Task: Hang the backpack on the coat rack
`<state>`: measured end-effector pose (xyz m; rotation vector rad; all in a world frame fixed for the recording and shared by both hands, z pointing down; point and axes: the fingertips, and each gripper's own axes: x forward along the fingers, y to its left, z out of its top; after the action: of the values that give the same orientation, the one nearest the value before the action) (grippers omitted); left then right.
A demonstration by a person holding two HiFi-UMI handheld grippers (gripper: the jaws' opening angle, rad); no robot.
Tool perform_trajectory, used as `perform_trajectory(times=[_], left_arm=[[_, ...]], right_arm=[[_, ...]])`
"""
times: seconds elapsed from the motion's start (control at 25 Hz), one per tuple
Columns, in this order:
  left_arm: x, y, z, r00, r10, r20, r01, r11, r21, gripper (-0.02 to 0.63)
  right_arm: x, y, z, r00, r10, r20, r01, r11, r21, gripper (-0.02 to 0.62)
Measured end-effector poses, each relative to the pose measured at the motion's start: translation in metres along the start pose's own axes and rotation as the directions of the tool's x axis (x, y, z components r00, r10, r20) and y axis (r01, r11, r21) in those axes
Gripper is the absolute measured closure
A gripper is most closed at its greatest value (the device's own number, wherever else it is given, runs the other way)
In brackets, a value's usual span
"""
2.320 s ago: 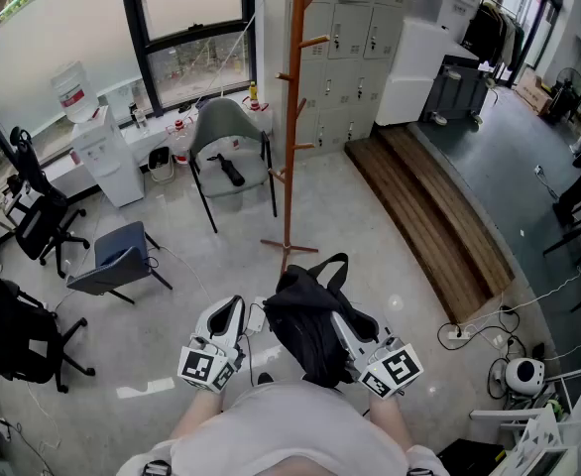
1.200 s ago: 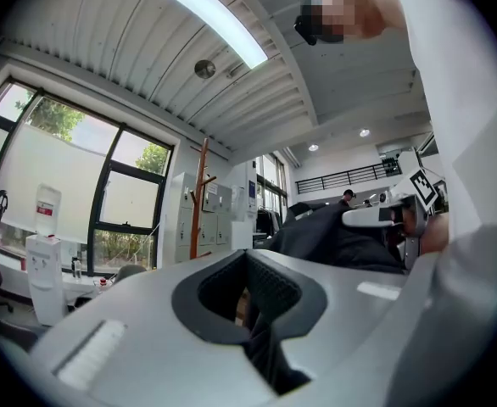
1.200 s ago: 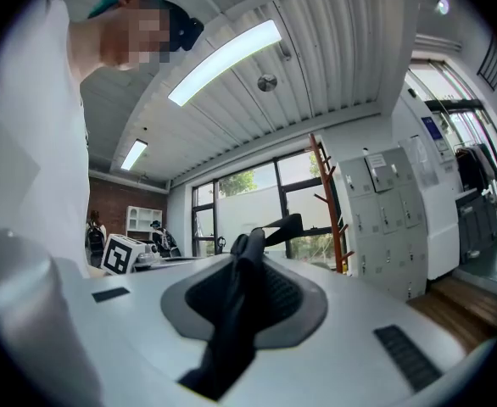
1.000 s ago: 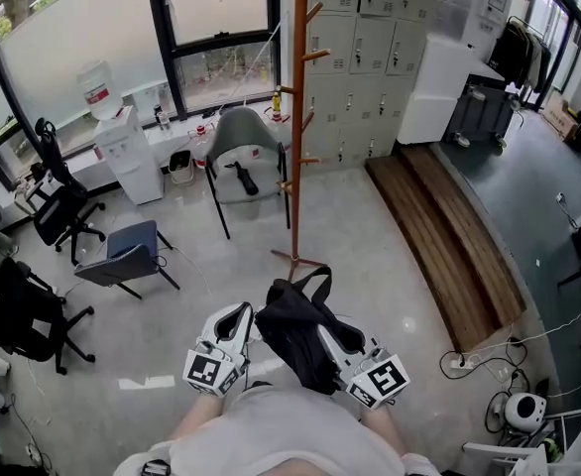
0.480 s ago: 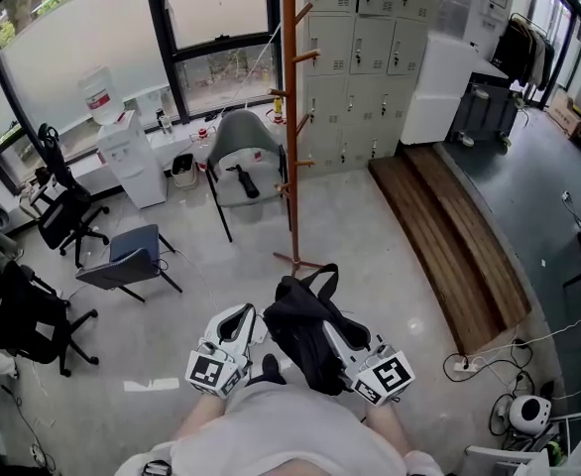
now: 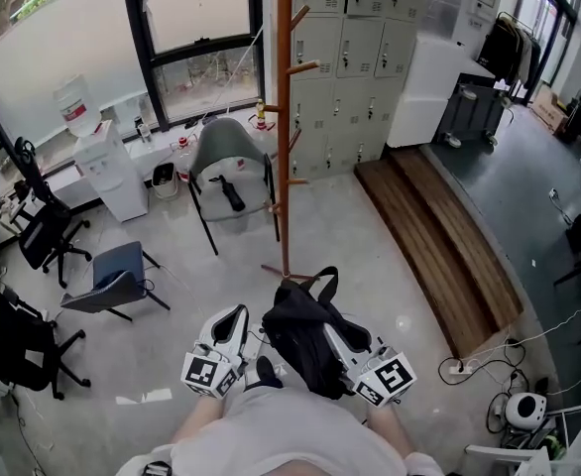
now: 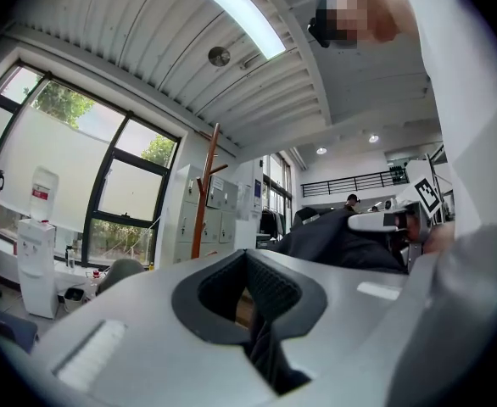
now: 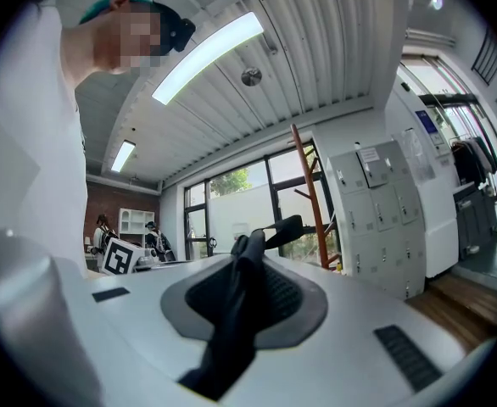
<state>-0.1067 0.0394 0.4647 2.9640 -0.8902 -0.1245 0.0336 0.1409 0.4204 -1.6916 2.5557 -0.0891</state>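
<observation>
Right gripper [image 8: 247, 287]: we find the jaws pinching a fold of black backpack [image 6: 305, 340] fabric, which rises between the pads.
Left gripper [image 7: 247, 293]: we find the jaws pressed together; a dark strip sits low in the seam, and we cannot identify it.
Backpack: carried low in front of the person, draped over the right gripper, just beside the left gripper's tip, top loop [image 6: 322, 284] pointing toward the rack.
Coat rack [image 6: 285, 117]: upright on the floor ahead; its base is near the backpack but apart from it.
Pegs: we note that none bears the backpack.
</observation>
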Motion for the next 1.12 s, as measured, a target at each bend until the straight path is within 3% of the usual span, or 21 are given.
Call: perform_trajectory(times=[0.52, 0.84, 1.12], left_arm=[[0.085, 0.137, 0.005, 0.996, -0.085, 0.003, 0.085, 0.996, -0.009, 0.597], [0.094, 0.166, -0.007, 0.997, -0.074, -0.018, 0.073, 0.996, -0.050, 0.597], [0.103, 0.182, -0.005, 1.000, -0.020, -0.018, 0.019, 0.999, -0.043, 0.597]], right_arm=[[0.134, -0.050, 0.021, 0.994, -0.099, 0.045, 0.101, 0.994, -0.034, 0.532], [0.173, -0.063, 0.018, 0.994, -0.107, 0.031, 0.108, 0.994, -0.031, 0.532], [0.192, -0.074, 0.003, 0.998, -0.061, 0.000, 0.061, 0.998, -0.013, 0.532]])
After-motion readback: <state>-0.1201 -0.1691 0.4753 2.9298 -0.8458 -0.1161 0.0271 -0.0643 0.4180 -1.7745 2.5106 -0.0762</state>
